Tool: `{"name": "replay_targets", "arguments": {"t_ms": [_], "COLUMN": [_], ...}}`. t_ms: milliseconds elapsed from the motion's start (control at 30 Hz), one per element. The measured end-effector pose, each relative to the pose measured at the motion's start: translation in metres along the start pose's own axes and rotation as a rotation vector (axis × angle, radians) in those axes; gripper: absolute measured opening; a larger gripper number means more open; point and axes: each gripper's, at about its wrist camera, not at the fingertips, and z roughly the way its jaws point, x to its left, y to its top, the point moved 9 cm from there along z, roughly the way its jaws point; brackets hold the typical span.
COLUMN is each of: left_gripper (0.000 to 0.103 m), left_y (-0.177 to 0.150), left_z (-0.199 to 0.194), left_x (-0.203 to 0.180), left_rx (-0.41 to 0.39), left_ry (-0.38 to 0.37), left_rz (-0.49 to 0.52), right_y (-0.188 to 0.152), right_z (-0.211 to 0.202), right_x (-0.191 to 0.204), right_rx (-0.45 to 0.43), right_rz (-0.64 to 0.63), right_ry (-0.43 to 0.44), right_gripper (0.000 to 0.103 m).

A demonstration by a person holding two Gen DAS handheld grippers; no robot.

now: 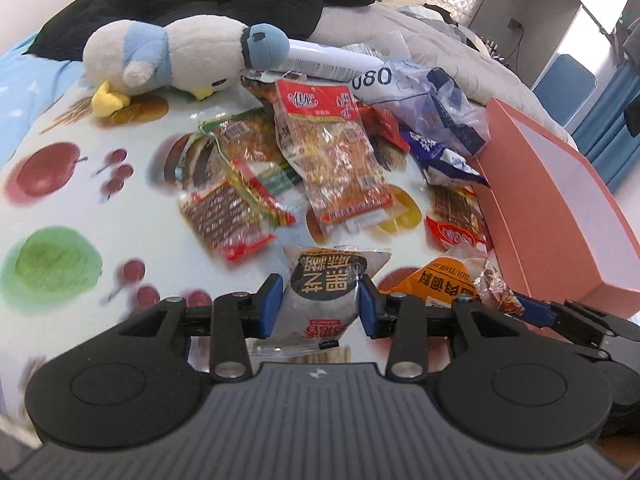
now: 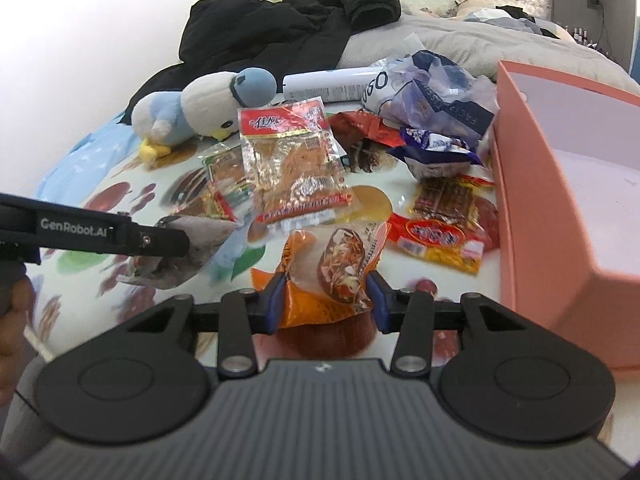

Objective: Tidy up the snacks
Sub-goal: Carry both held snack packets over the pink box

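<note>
Right now the left hand-held gripper (image 1: 320, 304) pinches a grey sesame-paste packet (image 1: 326, 292) between its 2 blue pads, the packet standing up between them just above the fruit-print cloth (image 1: 80, 200). Beside it, the right hand-held gripper (image 2: 326, 300) is pinching an orange noodle-snack packet (image 2: 332, 272) by its lower end. Just ahead and right of that gripper lies a red-and-yellow snack pack (image 2: 444, 232), close against the wall of the pink box (image 2: 560, 216). Farther ahead, a clear packet with a red header (image 2: 292, 160) lies on top of smaller green-edged packets (image 2: 224, 176), with a blue-and-white wrapper (image 2: 436, 152) to its right. Beyond these sit a plush bird (image 2: 192, 112), a white tube (image 2: 328, 82) and a black jacket (image 2: 288, 28).
</note>
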Motion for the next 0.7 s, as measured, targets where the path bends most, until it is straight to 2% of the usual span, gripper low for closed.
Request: {"name": "replay_targets", "arguments": {"t_ms": [333, 700], "left_gripper": [0.044, 0.044], "left_y": [-0.018, 0.0], "left_z": [-0.037, -0.091], "left_x": [-0.015, -0.041], "left_rx": [0.004, -0.049], "left_ry": [0.014, 0.005], "left_rz": [-0.02, -0.009], "right_y": [-0.001, 0.025], "right_z": [-0.045, -0.101], "right_x": [-0.002, -0.005], "right_rx": [-0.026, -0.095], "right_rz": [-0.001, 0.023], "right_ry": [-0.019, -0.05], "right_gripper": [0.044, 0.044]}}
